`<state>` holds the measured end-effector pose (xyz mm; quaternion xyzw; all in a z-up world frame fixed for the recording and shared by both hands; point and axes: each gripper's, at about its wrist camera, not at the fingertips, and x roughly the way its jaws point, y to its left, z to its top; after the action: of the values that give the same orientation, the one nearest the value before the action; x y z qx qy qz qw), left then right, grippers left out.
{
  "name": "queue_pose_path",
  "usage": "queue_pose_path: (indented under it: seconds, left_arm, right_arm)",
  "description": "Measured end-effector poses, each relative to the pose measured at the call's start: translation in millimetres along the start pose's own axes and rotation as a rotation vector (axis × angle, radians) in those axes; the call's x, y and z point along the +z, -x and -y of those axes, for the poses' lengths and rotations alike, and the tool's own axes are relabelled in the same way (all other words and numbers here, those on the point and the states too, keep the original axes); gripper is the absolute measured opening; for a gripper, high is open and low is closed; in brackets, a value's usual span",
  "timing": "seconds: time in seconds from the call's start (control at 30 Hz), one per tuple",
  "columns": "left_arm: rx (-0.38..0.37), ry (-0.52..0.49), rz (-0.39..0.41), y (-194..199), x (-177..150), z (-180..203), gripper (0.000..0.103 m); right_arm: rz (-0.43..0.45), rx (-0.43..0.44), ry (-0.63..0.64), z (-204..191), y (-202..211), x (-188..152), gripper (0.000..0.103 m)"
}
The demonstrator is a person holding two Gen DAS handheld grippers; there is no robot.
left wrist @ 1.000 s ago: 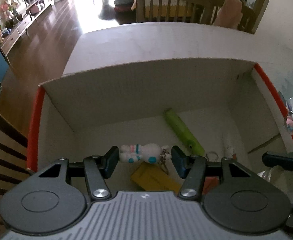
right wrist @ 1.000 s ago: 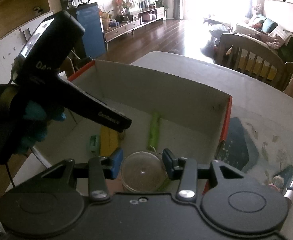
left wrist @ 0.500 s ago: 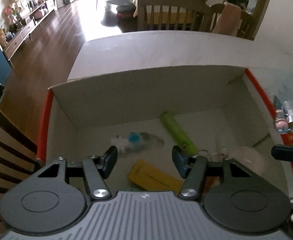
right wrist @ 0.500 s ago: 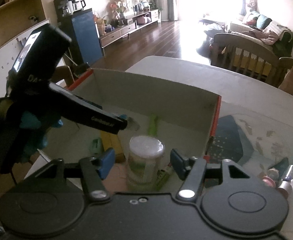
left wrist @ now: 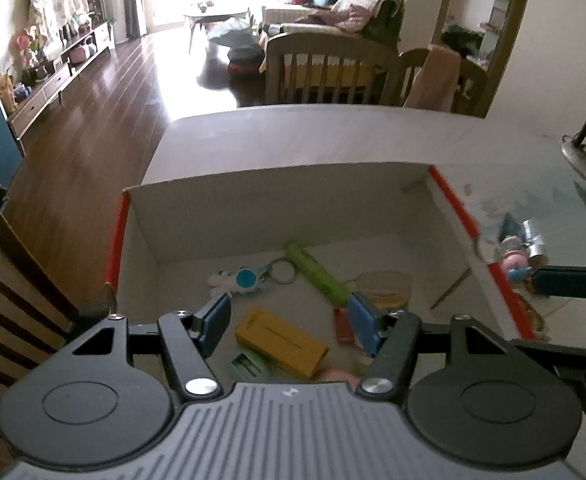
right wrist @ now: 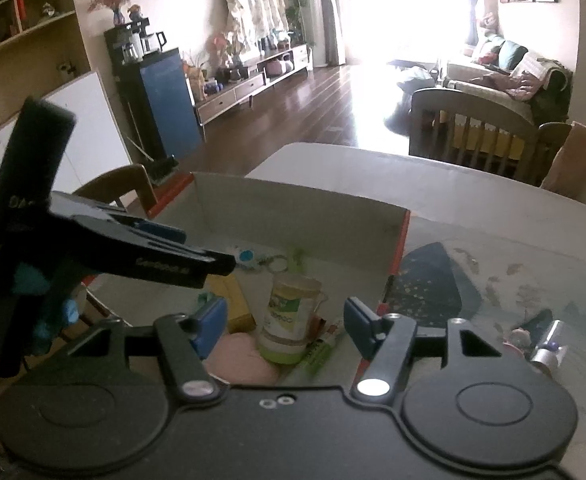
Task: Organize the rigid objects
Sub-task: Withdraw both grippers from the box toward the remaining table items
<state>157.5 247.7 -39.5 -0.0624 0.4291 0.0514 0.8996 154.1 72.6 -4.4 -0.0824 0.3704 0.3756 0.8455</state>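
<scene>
Nearest to me, both grippers hang above the near edge of the cardboard box [left wrist: 277,204] with their jaws spread and nothing between them. The left gripper [left wrist: 289,320] sits over the near left part of the box, and the right gripper [right wrist: 285,322] over the near right — each high enough to clear the walls, which I take to mean the pieces below are simply left to lie.

Just under the left gripper lies a yellow block [left wrist: 281,342] flat on the box floor, a small green clip [left wrist: 245,364] touching its near side and a small red piece [left wrist: 343,324] just to its right. A pink rounded thing [right wrist: 239,360] rests at the near edge. Beside it stands the clear jar [right wrist: 289,322], upright with its green lid end down, near the right wall; standing, it takes little floor.

Further in, the green stick [left wrist: 319,272] lies at a slant, and the white and blue keychain figure [left wrist: 239,280] lies on its side just left of it, ring toward the stick. They look dropped in loosely, not lined up.

Outside the right wall, on the surface, a small pink figure [left wrist: 515,264] and a silver cylinder [left wrist: 533,236] wait close together — likely the next things to go in. Beyond stand the dining chairs [left wrist: 333,72].
</scene>
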Motion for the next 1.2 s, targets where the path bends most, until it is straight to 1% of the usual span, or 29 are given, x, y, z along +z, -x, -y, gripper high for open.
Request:
queue_pose_path:
  seconds: [0.43,0.47,0.5,0.53,0.73,0.8,0.87,1.07,1.13,1.17,1.2]
  left_arm:
    - [-0.056,-0.004,0.105,55.0,-6.3,33.4,0.064]
    - [-0.061,-0.002,0.111,58.8,-7.1,36.2,0.067]
    - [-0.062,-0.001,0.118,62.6,-7.9,39.0,0.072]
    - [-0.062,0.0,0.125,65.6,-8.6,42.3,0.074]
    - [-0.084,-0.002,0.167,79.9,-13.4,66.2,0.075]
    - [-0.097,-0.001,0.174,81.6,-14.6,76.0,0.082]
    - [-0.109,-0.006,0.185,82.5,-15.9,86.7,0.083]
    - [-0.136,-0.011,0.179,73.6,-17.5,119.0,0.084]
    - [-0.143,-0.014,0.18,69.3,-17.2,130.9,0.085]
    - [-0.141,-0.016,0.181,67.0,-17.6,136.5,0.09]
    - [-0.135,-0.017,0.183,64.3,-17.6,142.8,0.097]
  right_arm:
    - [0.07,0.015,-0.06,12.8,43.3,-10.4,0.073]
    - [0.076,0.017,-0.062,13.7,46.7,-11.5,0.074]
    - [0.082,0.015,-0.062,14.9,50.5,-13.0,0.075]
    - [0.088,0.013,-0.063,16.8,54.2,-14.4,0.076]
    - [0.129,0.003,-0.088,32.4,78.7,-25.5,0.088]
    - [0.138,-0.004,-0.098,41.5,86.2,-30.1,0.093]
    - [0.147,-0.022,-0.109,49.7,92.6,-34.1,0.097]
    - [0.154,-0.061,-0.137,80.4,105.5,-48.4,0.099]
    - [0.153,-0.073,-0.143,92.7,108.6,-52.6,0.099]
    - [0.152,-0.076,-0.149,100.1,110.5,-54.8,0.099]
    - [0.151,-0.082,-0.155,107.3,112.0,-57.1,0.099]
